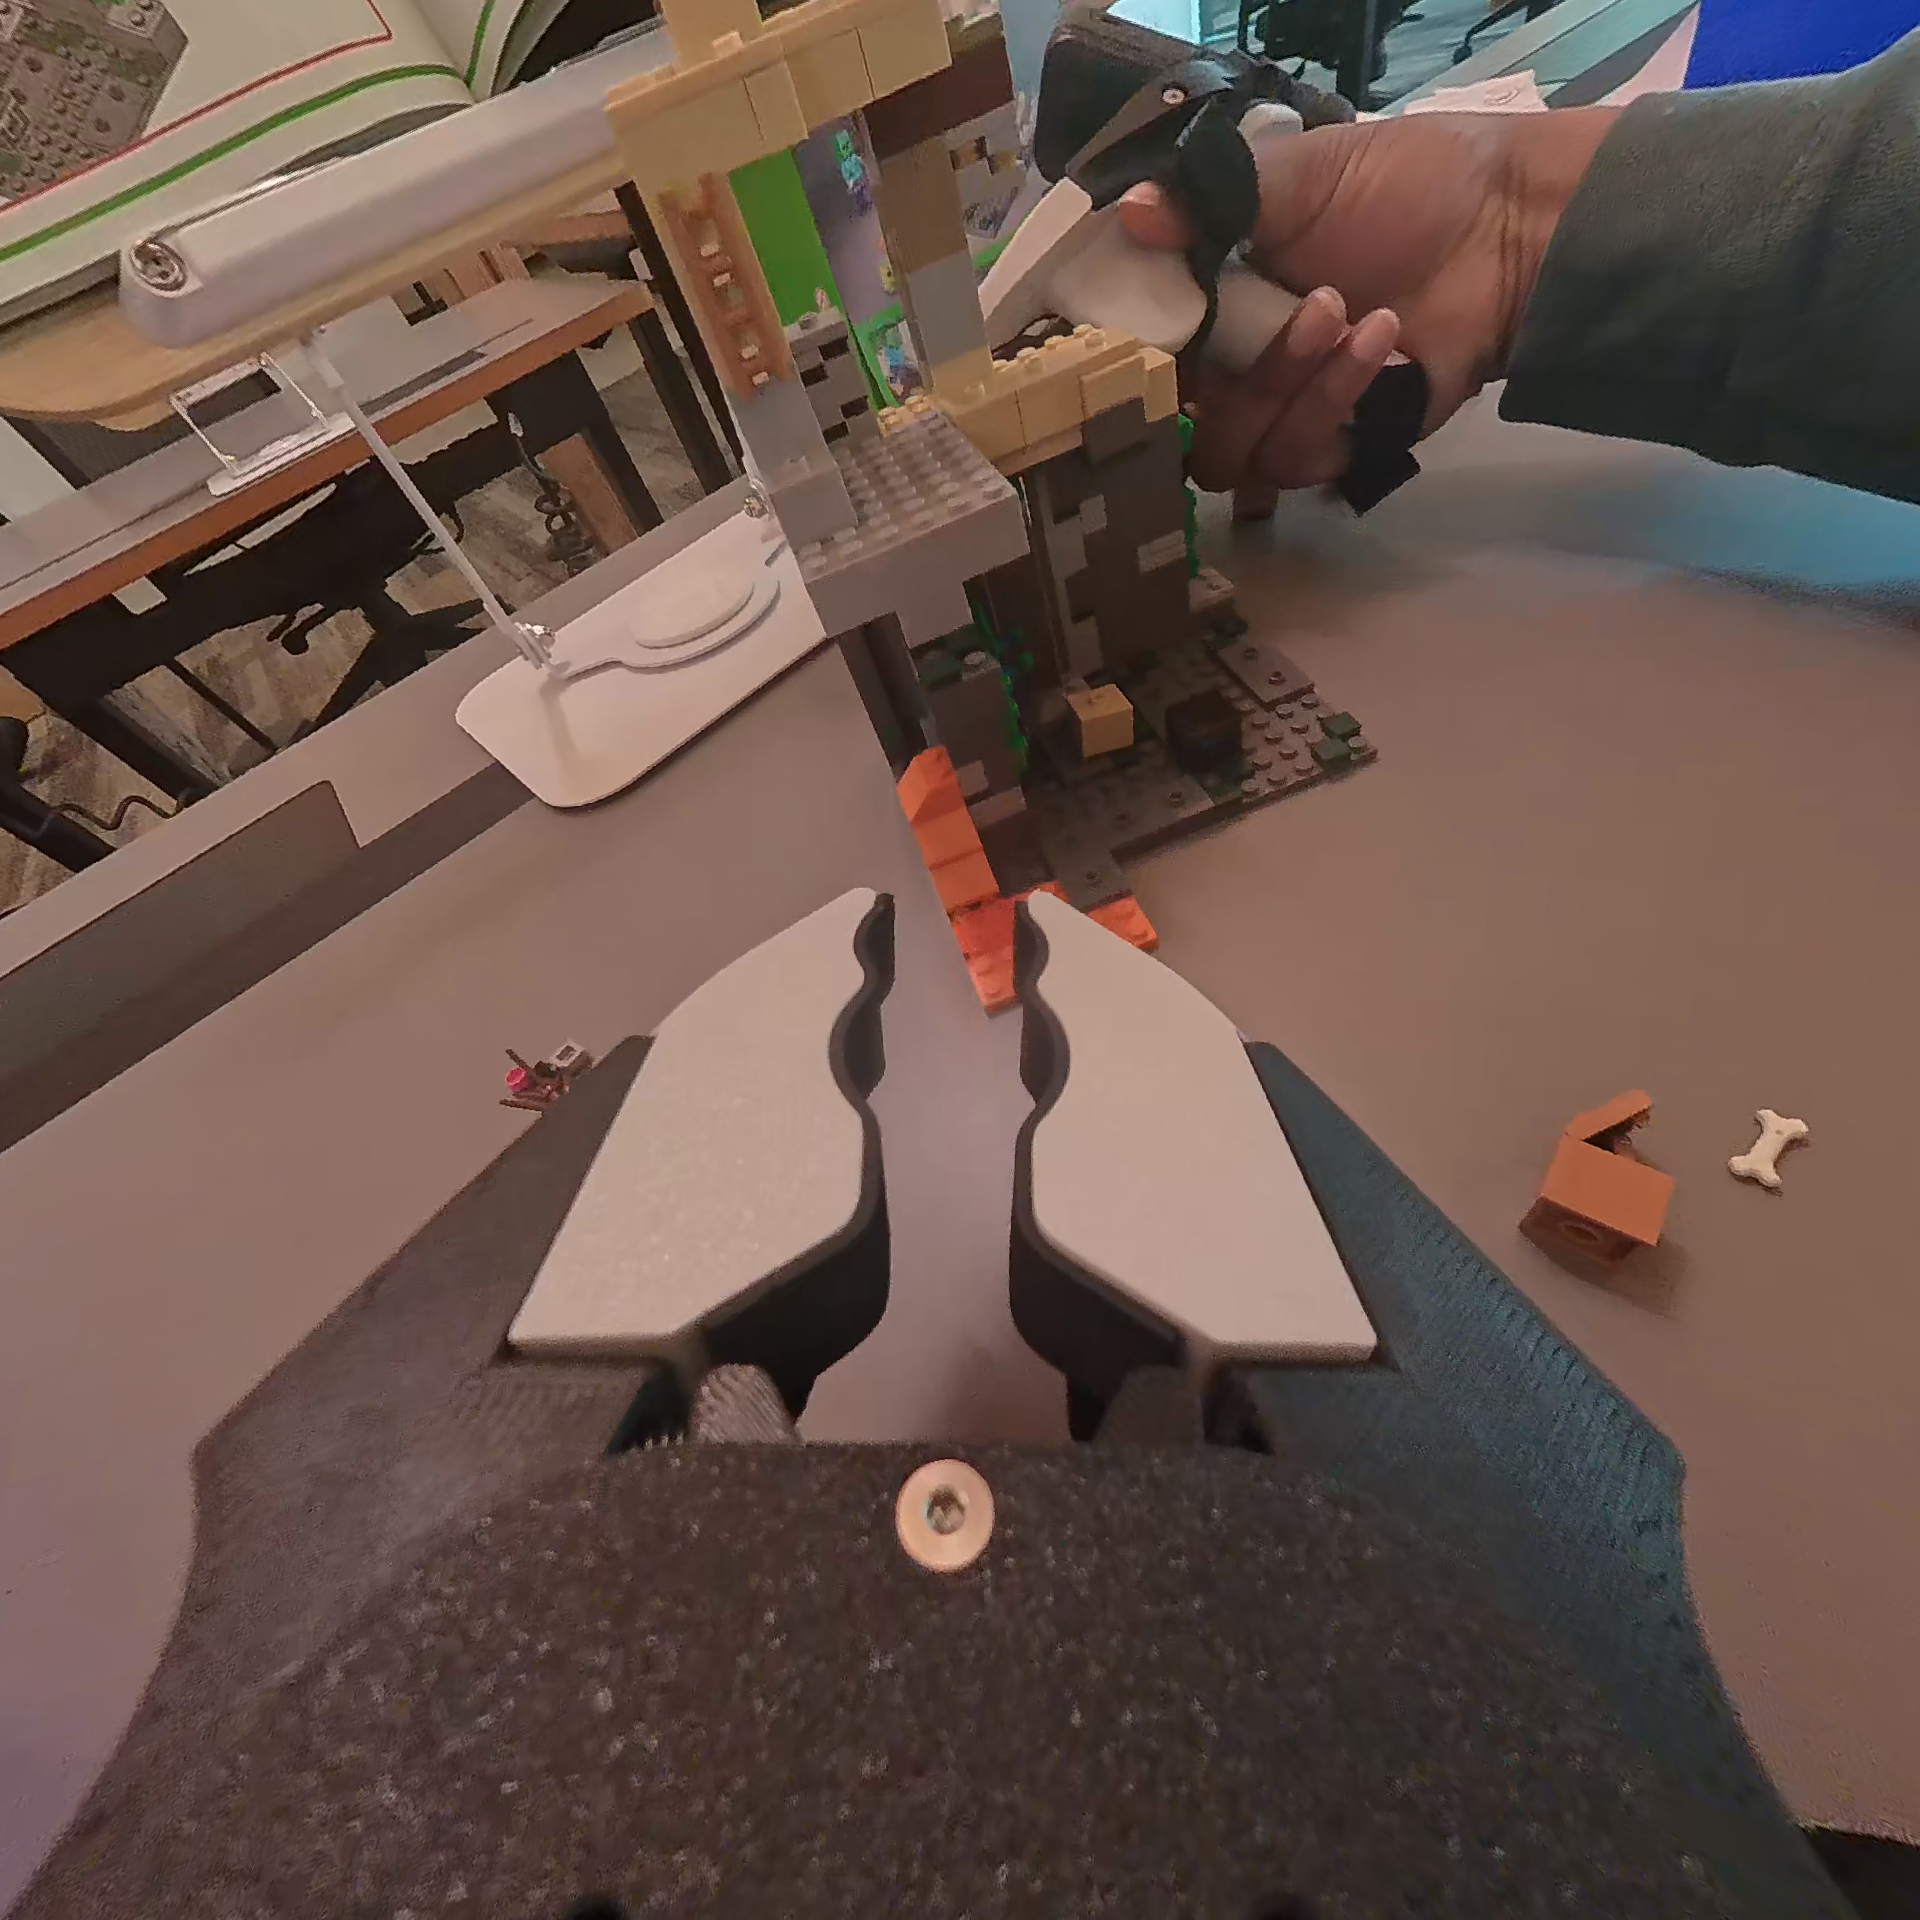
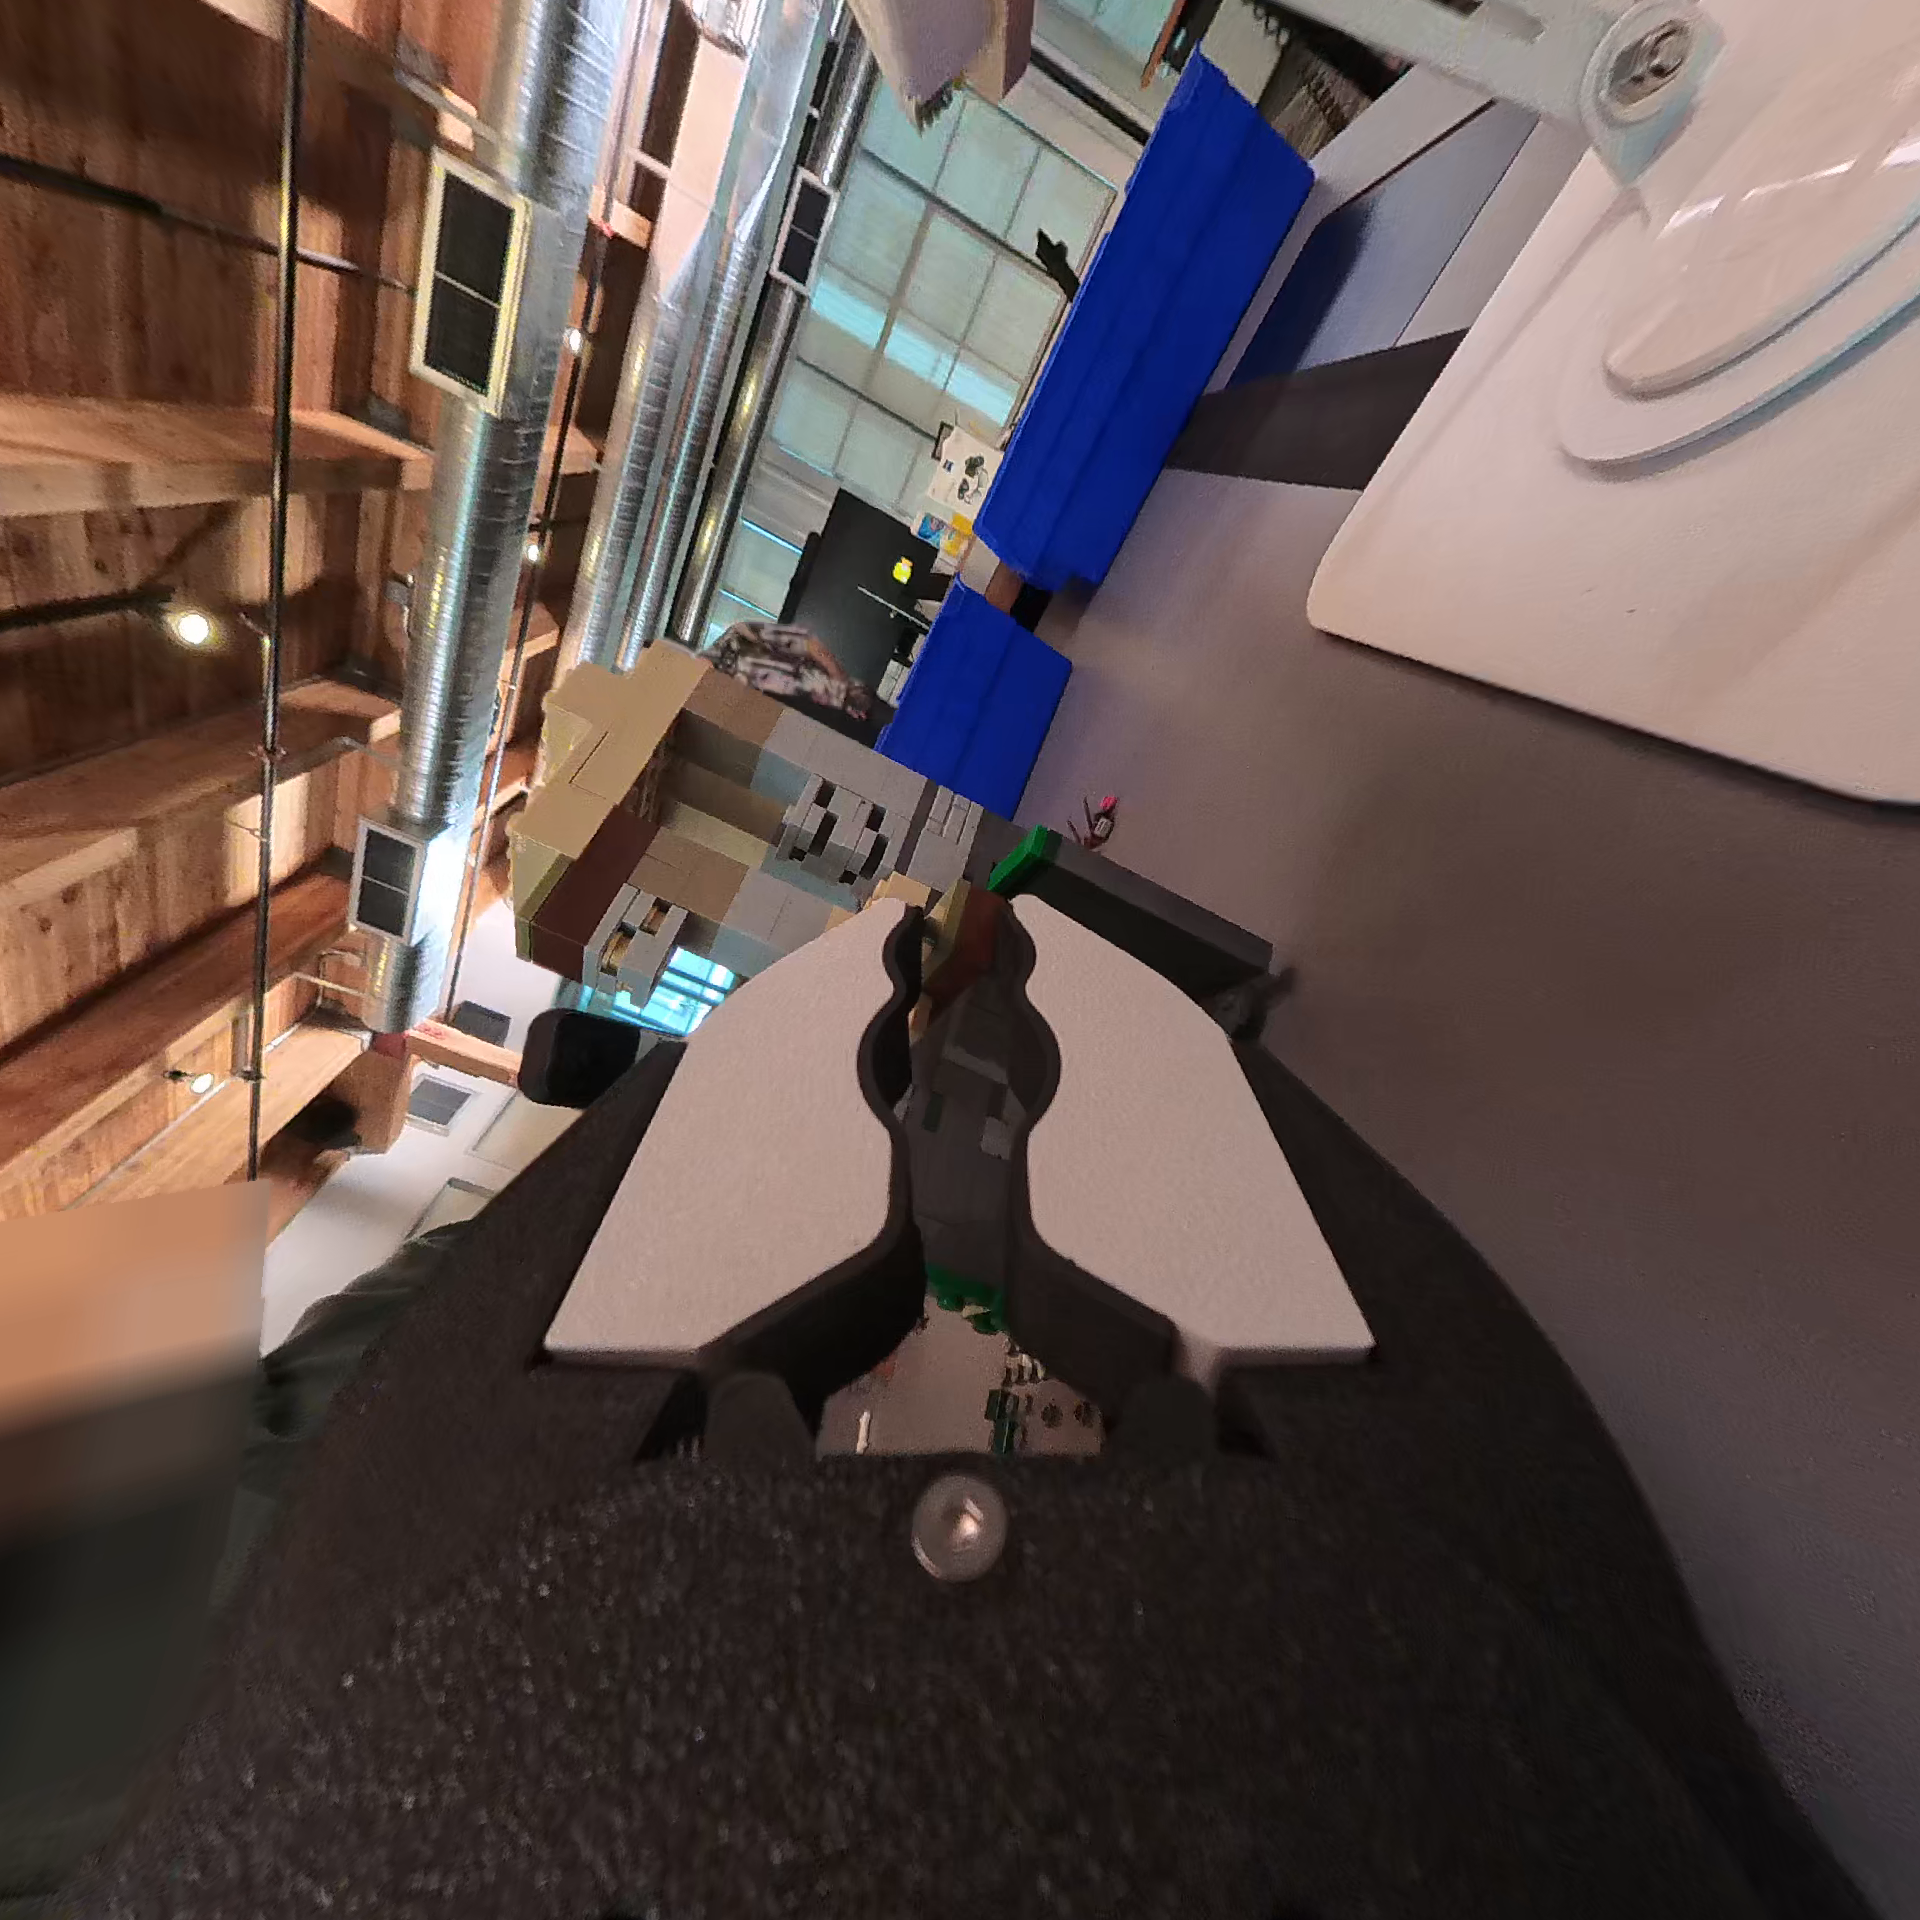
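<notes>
Open-plan office or workshop: desks (image 1: 312,353), exposed ducts (image 2: 468,520), timber ceiling (image 2: 135,416)

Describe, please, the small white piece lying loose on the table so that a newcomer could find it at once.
Start at the brick model on the grey table, then look to its right, nearer the left gripper. Two loose bits lie there side by side: a brown block and, just right of it, the bone. The bone is white, slim, with knobbed ends; the block is boxy.

Even indoor light, soft shadows; wide-angle edges bend, right wrist view smeared, ceiling lamp (image 2: 191,625) glaring mid-left.
</notes>
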A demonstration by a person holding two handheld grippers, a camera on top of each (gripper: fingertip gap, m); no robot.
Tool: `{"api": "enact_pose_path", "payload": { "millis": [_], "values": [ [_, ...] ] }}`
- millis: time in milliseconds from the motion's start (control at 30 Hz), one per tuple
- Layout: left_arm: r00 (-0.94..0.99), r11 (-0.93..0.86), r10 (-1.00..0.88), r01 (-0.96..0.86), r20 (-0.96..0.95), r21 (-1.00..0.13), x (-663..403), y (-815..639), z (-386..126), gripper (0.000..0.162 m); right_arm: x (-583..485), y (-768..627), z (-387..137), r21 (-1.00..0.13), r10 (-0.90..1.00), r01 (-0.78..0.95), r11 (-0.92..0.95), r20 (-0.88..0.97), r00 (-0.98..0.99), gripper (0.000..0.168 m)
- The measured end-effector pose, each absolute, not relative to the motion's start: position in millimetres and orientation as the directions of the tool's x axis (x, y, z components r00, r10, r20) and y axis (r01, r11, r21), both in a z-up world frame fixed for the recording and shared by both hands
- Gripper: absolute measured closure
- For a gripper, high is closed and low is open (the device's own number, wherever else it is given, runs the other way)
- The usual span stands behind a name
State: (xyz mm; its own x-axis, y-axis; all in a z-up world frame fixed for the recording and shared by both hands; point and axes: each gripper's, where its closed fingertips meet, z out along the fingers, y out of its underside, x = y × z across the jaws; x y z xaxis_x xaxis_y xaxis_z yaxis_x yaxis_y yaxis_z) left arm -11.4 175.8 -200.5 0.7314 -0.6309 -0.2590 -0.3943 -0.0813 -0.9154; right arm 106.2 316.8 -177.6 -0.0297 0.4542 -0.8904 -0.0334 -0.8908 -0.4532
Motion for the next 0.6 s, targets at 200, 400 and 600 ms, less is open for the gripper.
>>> {"api": "enact_pose_path", "payload": {
  "millis": [200, 400, 600],
  "values": [
    [0.727, -0.081, -0.636, -0.396, -0.258, -0.915, -10.1, 174.9, -201.3, 0.141, 115.0, 324.7, -174.1, -0.467, 0.47, -0.082, -0.88, -0.882, -0.018, 0.167],
    [0.729, -0.081, -0.634, -0.395, -0.259, -0.915, -11.4, 174.6, -200.7, 0.141, 126.2, 317.7, -156.8, -0.559, 0.558, -0.11, -0.822, -0.829, 0.038, 0.158],
    [0.72, -0.07, -0.641, -0.398, -0.265, -0.915, -8.7, 172.4, -199.8, 0.141, 125.7, 280.9, -139.5, -0.845, 0.82, 0.079, -0.529, -0.486, 0.302, 0.139]
  ]
}}
